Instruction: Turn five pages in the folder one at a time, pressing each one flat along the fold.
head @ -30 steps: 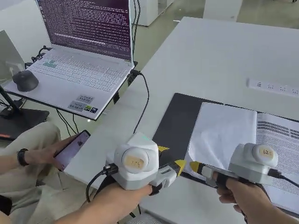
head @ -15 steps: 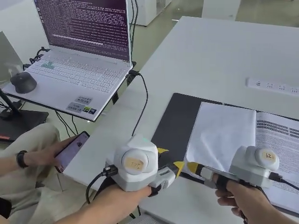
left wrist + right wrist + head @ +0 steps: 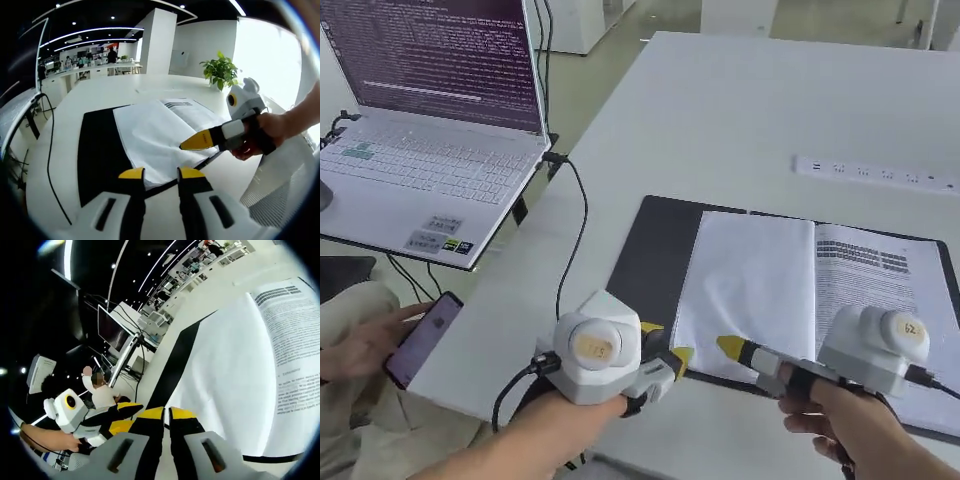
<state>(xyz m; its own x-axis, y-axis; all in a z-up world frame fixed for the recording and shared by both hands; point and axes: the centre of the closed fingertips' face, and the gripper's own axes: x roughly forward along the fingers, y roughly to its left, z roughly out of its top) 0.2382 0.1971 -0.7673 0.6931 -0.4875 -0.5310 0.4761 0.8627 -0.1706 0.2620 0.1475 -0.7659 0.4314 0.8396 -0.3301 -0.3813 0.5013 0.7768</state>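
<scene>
1. A white counter [image 3: 770, 100] is seen in a bright office, with a laptop [image 3: 430, 150] to its left.
2. The folder [image 3: 655, 250] is laid open on the counter, near the front edge.
3. The left gripper [image 3: 667, 341] is held at the folder's near edge, jaws apart.
4. The right gripper [image 3: 730, 347] is held just beside it, over a white page [image 3: 750, 280], jaws together.

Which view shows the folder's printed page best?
The right gripper view: the printed page is large, its text lines distinct. In the head view the right gripper covers its lower part; the left gripper view shows a distant sliver.
</scene>
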